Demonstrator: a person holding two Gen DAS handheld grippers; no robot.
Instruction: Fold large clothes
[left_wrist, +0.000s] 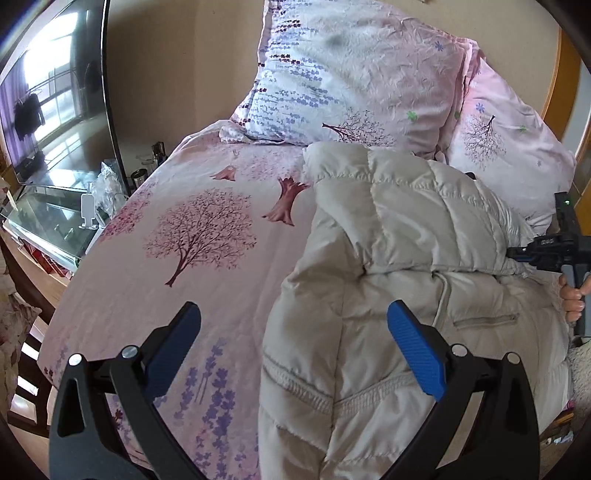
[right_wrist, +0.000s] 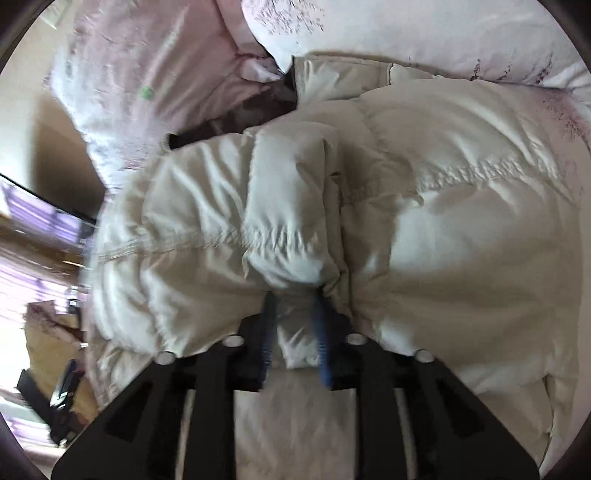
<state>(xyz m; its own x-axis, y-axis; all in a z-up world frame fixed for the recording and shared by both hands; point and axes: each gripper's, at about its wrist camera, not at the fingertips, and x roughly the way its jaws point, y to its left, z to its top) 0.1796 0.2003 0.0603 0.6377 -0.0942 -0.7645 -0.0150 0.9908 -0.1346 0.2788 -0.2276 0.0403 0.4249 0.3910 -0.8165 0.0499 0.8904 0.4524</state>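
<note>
A cream quilted puffer jacket (left_wrist: 399, 266) lies partly folded on the right side of the bed. My left gripper (left_wrist: 295, 321) is open and empty, its blue pads wide apart above the jacket's near left edge. My right gripper (right_wrist: 293, 299) is shut on a bunched fold of the jacket (right_wrist: 288, 229) and fills the right wrist view. It also shows at the right edge of the left wrist view (left_wrist: 517, 253), pinching the jacket's far side.
The bed has a pink sheet with tree prints (left_wrist: 192, 236). Two pink pillows (left_wrist: 354, 74) lean at the head. A television (left_wrist: 55, 92) stands on a glass-topped stand (left_wrist: 44, 225) left of the bed.
</note>
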